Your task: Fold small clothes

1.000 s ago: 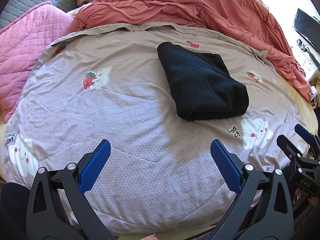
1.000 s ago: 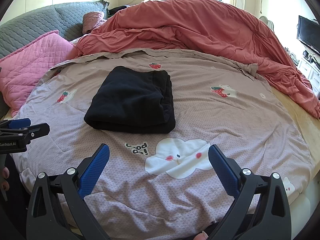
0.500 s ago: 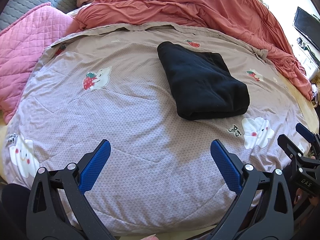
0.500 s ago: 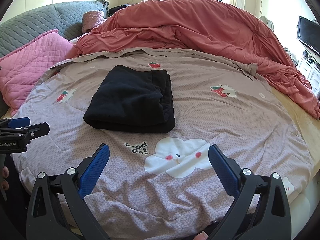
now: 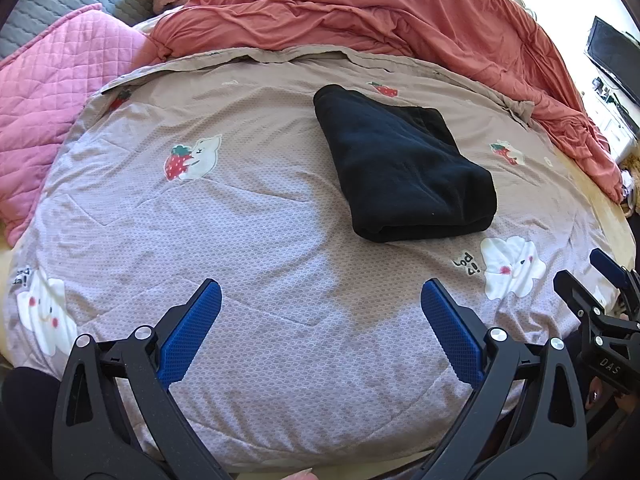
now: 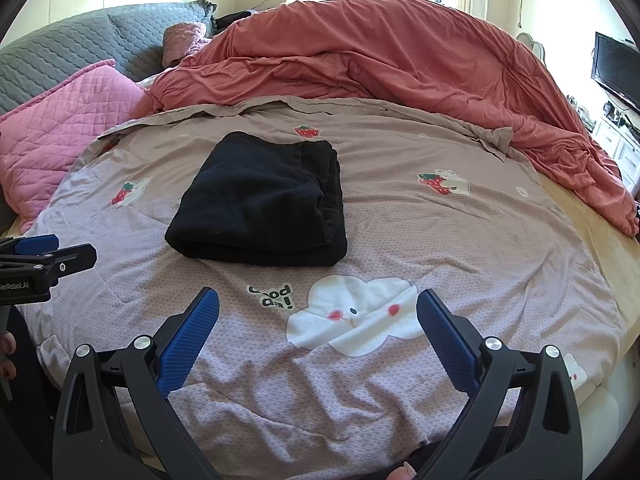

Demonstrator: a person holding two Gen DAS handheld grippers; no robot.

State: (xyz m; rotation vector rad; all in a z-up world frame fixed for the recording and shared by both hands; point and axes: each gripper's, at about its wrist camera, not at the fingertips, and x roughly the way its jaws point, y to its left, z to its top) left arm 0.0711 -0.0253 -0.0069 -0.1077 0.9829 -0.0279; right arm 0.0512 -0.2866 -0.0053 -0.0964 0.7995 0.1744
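Note:
A black garment [image 5: 404, 168] lies folded into a thick rectangle on the lilac printed quilt [image 5: 260, 240]; it also shows in the right wrist view [image 6: 264, 204]. My left gripper [image 5: 320, 304] is open and empty, held above the quilt's near edge, well short of the garment. My right gripper [image 6: 318, 312] is open and empty above a white cloud print [image 6: 356, 316], also short of the garment. Each gripper shows at the edge of the other's view: the right one [image 5: 604, 284], the left one [image 6: 44, 252].
A rumpled coral duvet [image 6: 400, 64] is heaped along the far and right side of the bed. A pink quilted pillow [image 6: 60, 124] lies at the left, with grey pillows [image 6: 80, 44] behind. A dark TV [image 6: 616, 68] hangs at the right.
Almost nothing: the views drift slightly, and the garment stays folded in place. Both grippers stay open.

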